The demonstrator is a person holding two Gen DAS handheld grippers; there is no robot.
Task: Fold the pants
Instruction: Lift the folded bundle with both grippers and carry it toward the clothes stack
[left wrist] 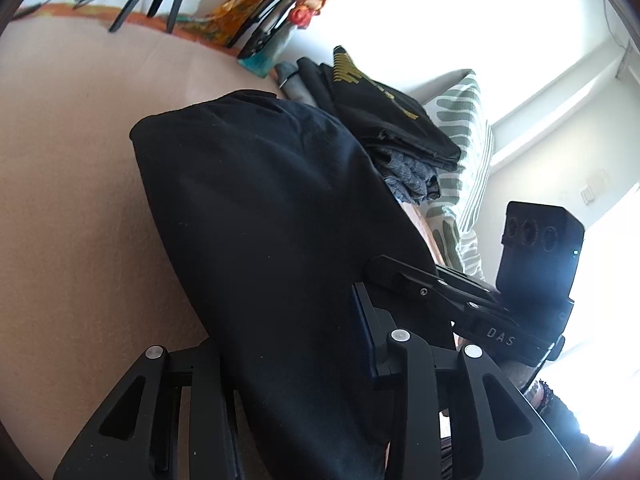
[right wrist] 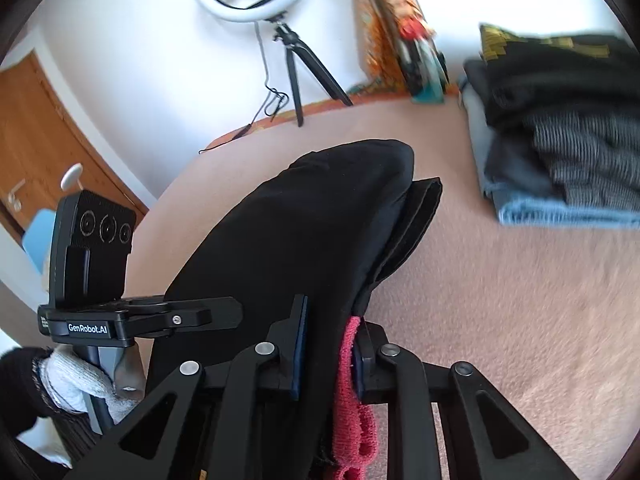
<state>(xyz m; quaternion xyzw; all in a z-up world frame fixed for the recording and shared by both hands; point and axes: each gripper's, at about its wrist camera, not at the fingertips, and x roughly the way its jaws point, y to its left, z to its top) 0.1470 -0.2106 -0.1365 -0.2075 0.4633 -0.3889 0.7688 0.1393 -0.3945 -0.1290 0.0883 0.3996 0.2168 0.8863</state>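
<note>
The black pants (left wrist: 260,216) hang folded between both grippers above a pink bed sheet (left wrist: 60,200). My left gripper (left wrist: 296,344) is shut on the pants' edge, its fingers mostly hidden by cloth. My right gripper (right wrist: 330,344) is shut on the pants (right wrist: 304,232) too, with a red cloth part (right wrist: 352,400) showing between its pads. The right gripper (left wrist: 460,296) appears at the right in the left wrist view, and the left gripper (right wrist: 160,316) appears at the left in the right wrist view.
A stack of folded clothes (right wrist: 560,128) lies on the bed at the right, also in the left wrist view (left wrist: 392,128). A striped pillow (left wrist: 460,168) lies behind it. A ring light on a tripod (right wrist: 288,40) and a wooden door (right wrist: 44,132) stand beyond the bed.
</note>
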